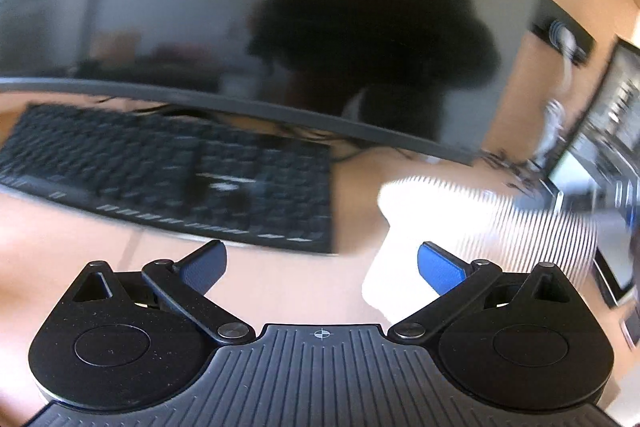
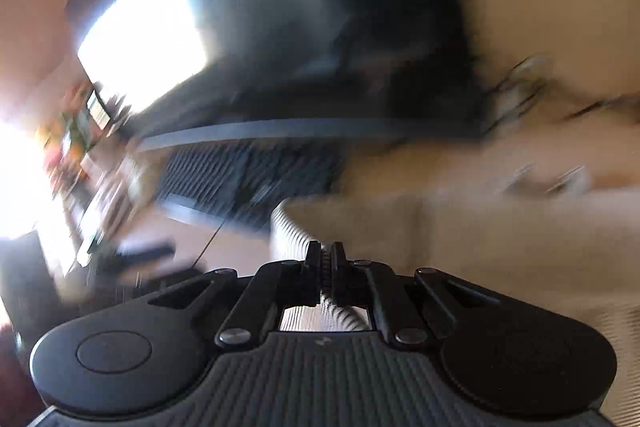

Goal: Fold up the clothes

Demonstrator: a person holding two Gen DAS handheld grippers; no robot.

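- Left wrist view shows your left tongs (image 1: 322,263) spread wide with nothing between the blue pads, hanging over the bare wooden counter (image 1: 280,291).
- To the right of those tongs lies the striped garment (image 1: 520,227), white with thin dark stripes. One bright edge sits just beside the right-hand pad without touching it, and the rest stretches away toward the right edge of the picture.
- Right wrist view shows your right tongs (image 2: 326,263) pressed together on a fold of that same striped cloth. A thin bunch of stripes sits between the fingers and runs back under them.
- Behind the cloth you have a black keyboard (image 1: 168,175) and a dark monitor (image 1: 240,7) above it. Both are near the work area, and both pictures are smeared with motion blur.
- Progress, as I judge it: you are early on. One hand has a grip on the garment and the other has none. No finished fold or tidy stack shows anywhere.
- Still to do, as I read it: get the left tongs onto a matching edge, spread the garment flat on the counter clear of the keyboard, then make the folds.
- How the garment lies overall, I cannot tell; most of it is blurred or out of frame.
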